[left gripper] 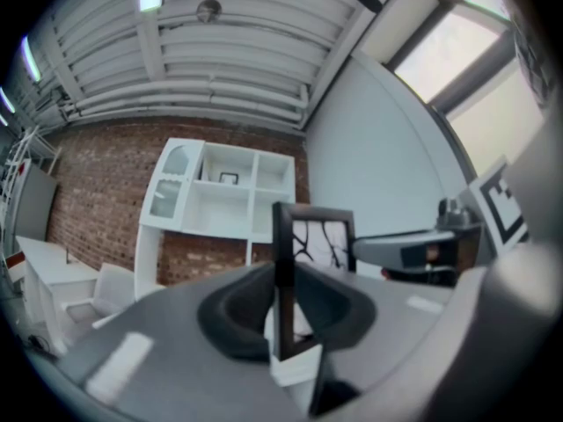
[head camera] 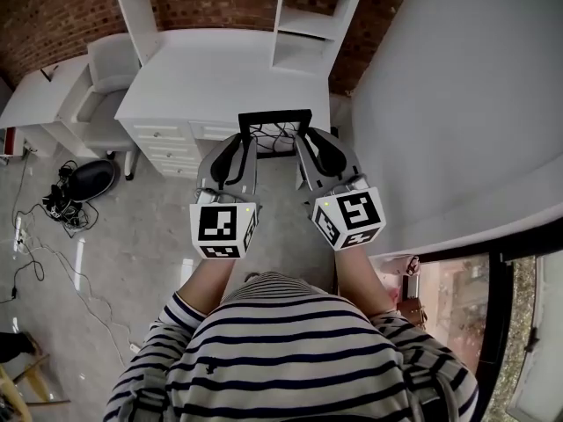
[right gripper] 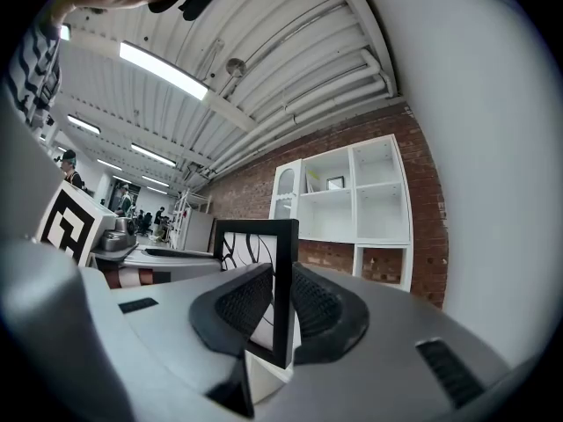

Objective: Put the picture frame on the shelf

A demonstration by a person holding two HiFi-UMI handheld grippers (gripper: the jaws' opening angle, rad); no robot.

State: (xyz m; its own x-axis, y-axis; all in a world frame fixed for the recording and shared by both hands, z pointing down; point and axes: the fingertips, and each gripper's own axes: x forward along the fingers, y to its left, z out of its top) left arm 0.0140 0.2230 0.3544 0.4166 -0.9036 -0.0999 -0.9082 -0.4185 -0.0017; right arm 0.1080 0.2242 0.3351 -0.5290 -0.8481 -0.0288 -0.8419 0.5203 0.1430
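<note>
Left gripper (left gripper: 286, 315): jaws clamped on the left upright edge of the picture frame (head camera: 275, 134), with the dark pads pressed to the front and back of the black moulding. Right gripper (right gripper: 281, 310): the same grip on the opposite edge.

Probable reason for the two-sided hold: a thin, flat panel pinched at one edge alone would tend to swing about the pads. A clamp on each side kept it upright and square.

Frame position: in the air between the two grippers, out in front of the person's striped shirt (head camera: 299, 359). It was over the grey floor (head camera: 132, 262), just short of the white desk (head camera: 220, 77), and touched no furniture. The white face with black branching lines showed in both gripper views, so it appeared to be turned towards the holder.

Shelf (right gripper: 352, 200): a white cubby unit at the back of the desk, against the brick wall (right gripper: 427, 209), ahead of the frame and well apart from it. Its compartments looked mostly bare. One upper cubby held a small dark item, too small to identify.

Stage, as judged: the carry towards the shelf, with placement not yet done. The frame would need to reach compartment height and have its lower edge seated level before either pair of pads let go. Otherwise it could tip.
</note>
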